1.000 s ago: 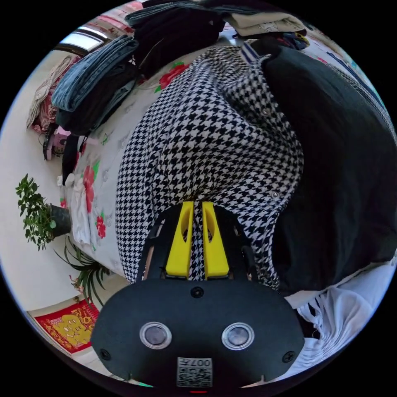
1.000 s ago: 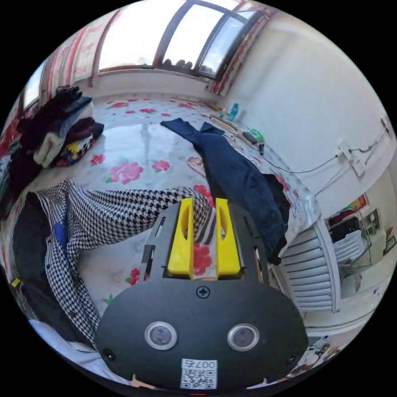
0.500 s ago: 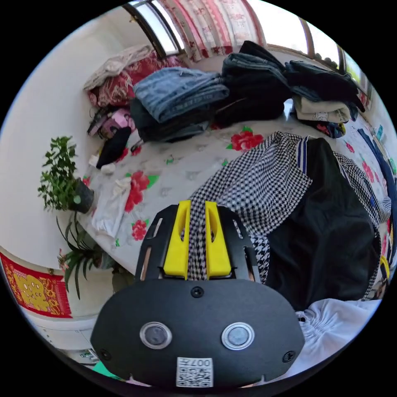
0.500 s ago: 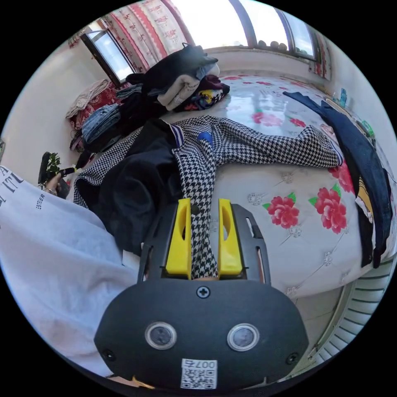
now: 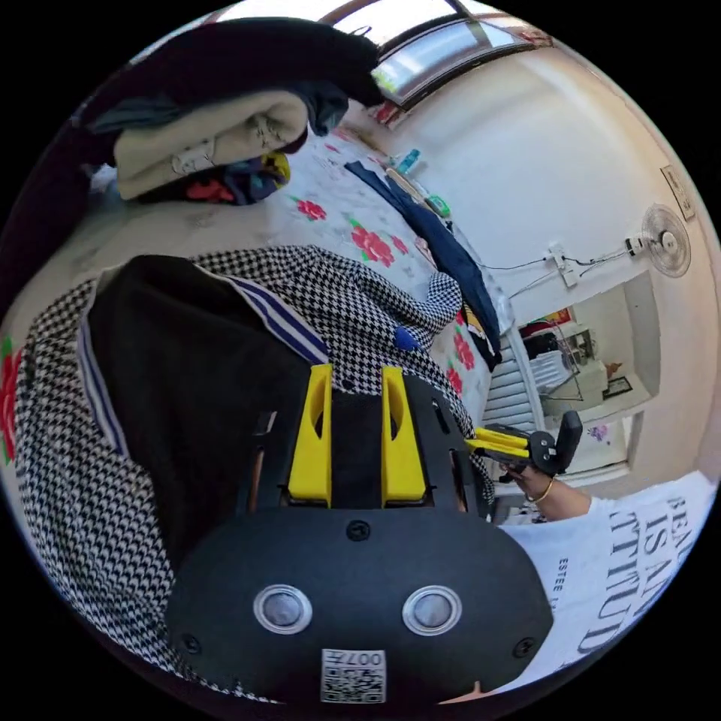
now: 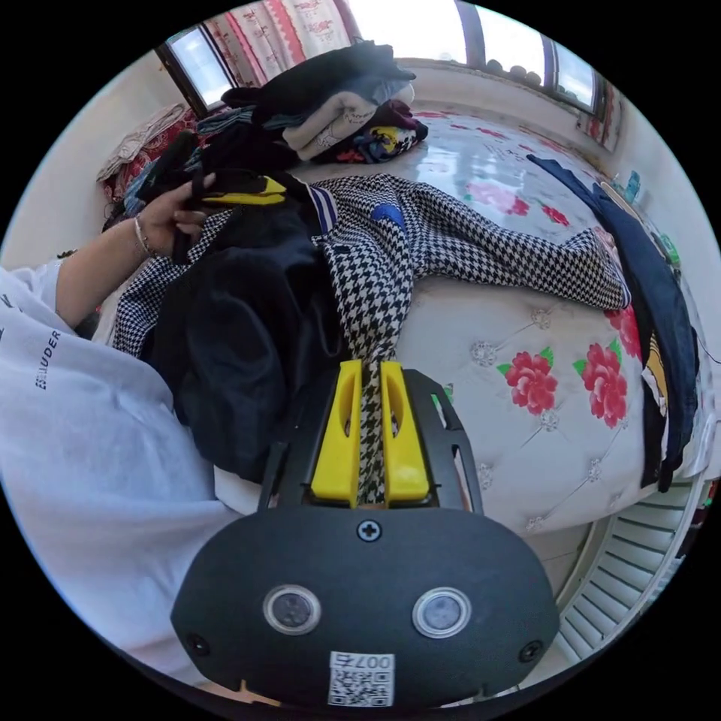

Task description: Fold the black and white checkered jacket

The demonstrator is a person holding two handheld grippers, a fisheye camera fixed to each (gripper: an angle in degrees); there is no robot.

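Jacket [image 6: 420,233] in black and white check lies opened out on the flowered bed [image 6: 526,330], its black lining [image 6: 240,330] facing up near the bed's front edge and one sleeve stretched toward the far side. Right gripper [image 6: 369,375] has its jaws closed narrow on the checked front edge. Left gripper [image 5: 356,379] hangs over the lining with jaws parted; whether they grip any cloth I cannot tell. Folded clothes [image 6: 338,113] are stacked at the bed's far edge.

We see the left gripper [image 5: 357,383], jaws parted, over the checkered jacket's [image 5: 353,300] black lining [image 5: 188,360].
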